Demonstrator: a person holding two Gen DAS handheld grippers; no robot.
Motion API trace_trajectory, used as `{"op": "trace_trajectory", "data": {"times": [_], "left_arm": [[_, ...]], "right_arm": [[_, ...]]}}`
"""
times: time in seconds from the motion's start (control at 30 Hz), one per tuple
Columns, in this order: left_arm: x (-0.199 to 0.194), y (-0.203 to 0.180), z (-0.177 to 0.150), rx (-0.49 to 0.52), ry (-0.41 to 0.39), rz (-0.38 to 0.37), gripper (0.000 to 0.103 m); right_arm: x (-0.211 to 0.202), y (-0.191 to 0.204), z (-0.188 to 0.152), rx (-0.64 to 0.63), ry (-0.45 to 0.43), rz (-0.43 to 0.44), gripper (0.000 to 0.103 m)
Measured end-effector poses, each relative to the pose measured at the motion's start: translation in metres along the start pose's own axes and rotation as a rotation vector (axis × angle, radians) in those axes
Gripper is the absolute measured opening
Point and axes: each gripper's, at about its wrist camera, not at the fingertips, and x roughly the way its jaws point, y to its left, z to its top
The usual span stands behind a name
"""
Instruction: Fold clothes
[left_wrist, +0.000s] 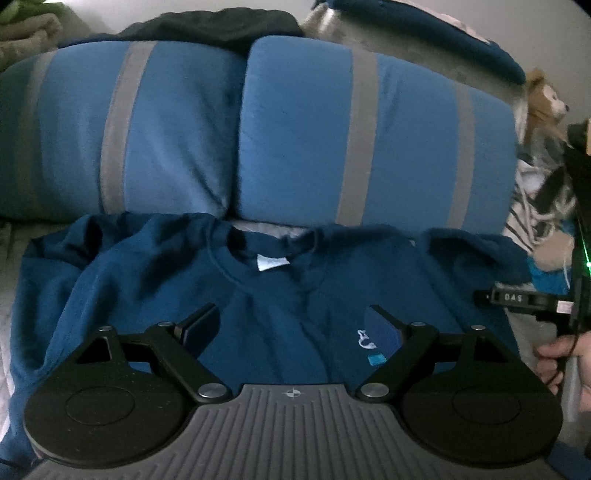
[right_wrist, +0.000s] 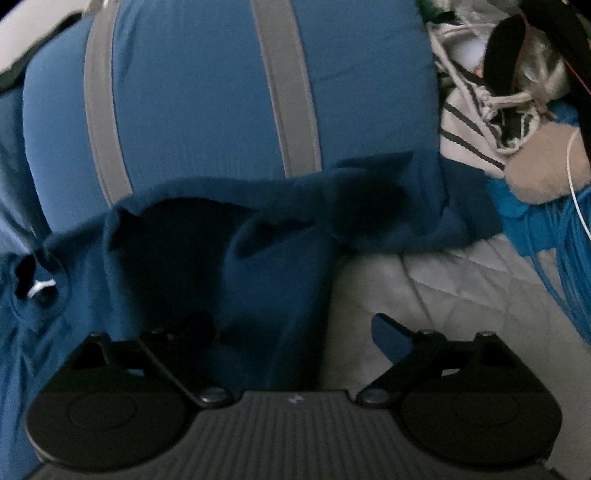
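Quilted pale grey bedding (right_wrist: 461, 295) is what everything sits on, with two fat blue pillows with grey stripes (left_wrist: 369, 129) propped along its far edge. My dark blue crew-neck sweatshirt (left_wrist: 277, 325) lies face up and spread out right in front of them, collar touching the pillows, with a small white neck label (left_wrist: 272, 263) showing inside the collar.

From the left wrist view I get the whole front: the ribbed collar, a little white embroidered chest logo (left_wrist: 364, 338), both shoulders, the soft fleecy cloth rumpled at the sleeves. My left gripper (left_wrist: 295, 328) hangs over the chest with its fingers spread wide, nothing between them. That view also catches a tan plush toy (left_wrist: 546, 99) past the pillows' right corner and a bit of my right hand (left_wrist: 565, 354) on the other handle.

The right wrist view doesn't show any of that. It looks at the sweatshirt's bunched sleeve (right_wrist: 277, 266), lumpy and folded over itself, lying at the garment's edge where the diamond-stitched quilting begins. My right gripper (right_wrist: 295, 332) is spread wide too, one finger over the blue cloth and the other over bare quilt, gripping nothing. Off to the right it picks up a white striped fabric bag with rope ties (right_wrist: 476, 122) and a bundle of bright blue cords (right_wrist: 569, 258).
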Motion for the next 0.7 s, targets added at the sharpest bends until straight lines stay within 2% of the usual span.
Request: {"op": "trace_trajectory", "data": {"times": [0.27, 0.33, 0.43, 0.5, 0.53, 0.57, 0.67, 0.7], "left_arm": [[0.001, 0.007, 0.001, -0.043, 0.035, -0.016, 0.086], [0.003, 0.006, 0.001, -0.043, 0.041, -0.018, 0.086], [0.006, 0.006, 0.001, -0.039, 0.052, -0.018, 0.086], [0.009, 0.005, 0.0, -0.035, 0.062, -0.017, 0.086], [0.009, 0.005, -0.001, -0.033, 0.066, -0.017, 0.086], [0.01, 0.006, -0.001, -0.034, 0.068, -0.019, 0.086], [0.012, 0.007, -0.001, -0.034, 0.069, -0.022, 0.086], [0.013, 0.008, -0.002, -0.034, 0.07, -0.023, 0.086]], "right_arm": [[-0.008, -0.022, 0.001, 0.079, -0.049, 0.072, 0.087], [-0.001, -0.021, 0.003, 0.06, -0.048, 0.075, 0.086], [0.012, -0.016, 0.007, 0.016, -0.035, 0.061, 0.079], [0.022, -0.015, 0.008, 0.003, -0.022, 0.039, 0.067], [0.025, -0.014, 0.009, -0.004, -0.017, 0.026, 0.056], [0.028, -0.014, 0.009, -0.013, -0.012, 0.013, 0.039], [0.025, -0.009, 0.014, -0.06, 0.012, 0.006, 0.009], [0.02, -0.007, 0.015, -0.079, 0.014, 0.011, 0.009]]}}
